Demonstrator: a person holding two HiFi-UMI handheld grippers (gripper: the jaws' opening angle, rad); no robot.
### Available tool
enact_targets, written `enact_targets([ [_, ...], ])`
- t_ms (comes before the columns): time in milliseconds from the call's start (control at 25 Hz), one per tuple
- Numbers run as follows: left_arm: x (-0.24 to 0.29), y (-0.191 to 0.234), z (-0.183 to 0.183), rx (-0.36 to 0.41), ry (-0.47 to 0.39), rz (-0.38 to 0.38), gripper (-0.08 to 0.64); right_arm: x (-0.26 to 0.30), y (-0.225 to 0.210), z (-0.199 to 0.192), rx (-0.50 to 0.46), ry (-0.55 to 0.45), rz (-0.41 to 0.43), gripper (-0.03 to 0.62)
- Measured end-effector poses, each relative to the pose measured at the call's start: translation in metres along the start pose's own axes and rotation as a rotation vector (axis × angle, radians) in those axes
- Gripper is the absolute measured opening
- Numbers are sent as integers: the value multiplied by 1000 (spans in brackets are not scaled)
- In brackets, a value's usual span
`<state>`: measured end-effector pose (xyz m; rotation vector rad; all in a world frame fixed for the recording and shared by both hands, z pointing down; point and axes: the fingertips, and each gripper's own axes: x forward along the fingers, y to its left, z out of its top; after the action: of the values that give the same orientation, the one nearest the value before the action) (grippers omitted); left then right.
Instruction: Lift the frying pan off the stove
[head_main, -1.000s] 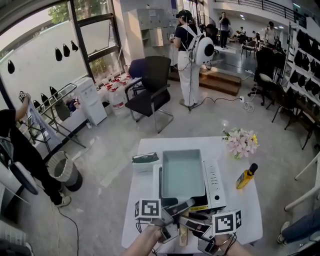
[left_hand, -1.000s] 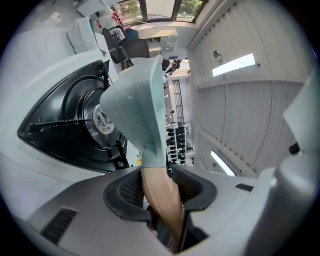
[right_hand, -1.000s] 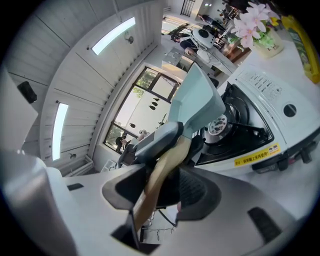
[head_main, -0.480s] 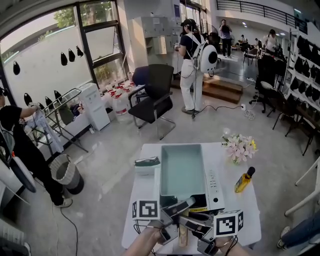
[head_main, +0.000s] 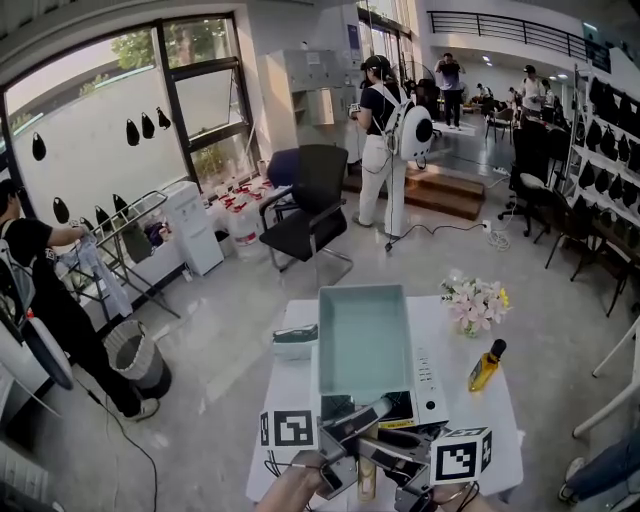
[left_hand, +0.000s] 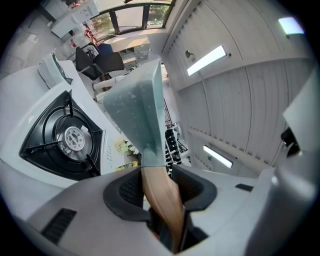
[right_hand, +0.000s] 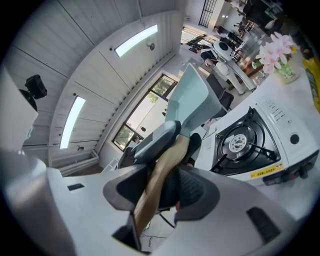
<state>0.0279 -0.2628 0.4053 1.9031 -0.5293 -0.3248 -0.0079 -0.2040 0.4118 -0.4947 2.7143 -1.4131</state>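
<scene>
So both tongs had the frying pan (head_main: 365, 342) by its wooden handle (left_hand: 161, 202). The left tongs (left_hand: 161, 183) were clamped on it, and the right tongs (right_hand: 167, 188) had just been squeezing tighter around it. The pan stuck out ahead of them, lifted clear of the stove (head_main: 431, 386) on the bench (head_main: 289, 398) below.

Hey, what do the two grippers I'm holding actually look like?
The left gripper and right gripper match: light grey moulded bodies with broad, rounded jaws lined with black ribbed pads. Each carries a white cube printed with black square markers. No sleeves show on the forearms.
</scene>
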Motion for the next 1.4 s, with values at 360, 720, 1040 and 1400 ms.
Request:
enact_targets([
  [360, -8, -33, 1, 61, -30, -23, 149, -8, 28, 4, -44, -23, 20, 169],
  [720, -10, -48, -3, 90, -40, -29, 149, -14, 42, 4, -41, -48, 44, 166],
  [1040, -12, -61, -3, 111, -50, -48, 149, -18, 54, 7, -55, -60, 54, 164],
  [1400, -17, -64, -2, 123, -57, -48, 149, -15, 58, 5, -63, -58, 53, 156],
])
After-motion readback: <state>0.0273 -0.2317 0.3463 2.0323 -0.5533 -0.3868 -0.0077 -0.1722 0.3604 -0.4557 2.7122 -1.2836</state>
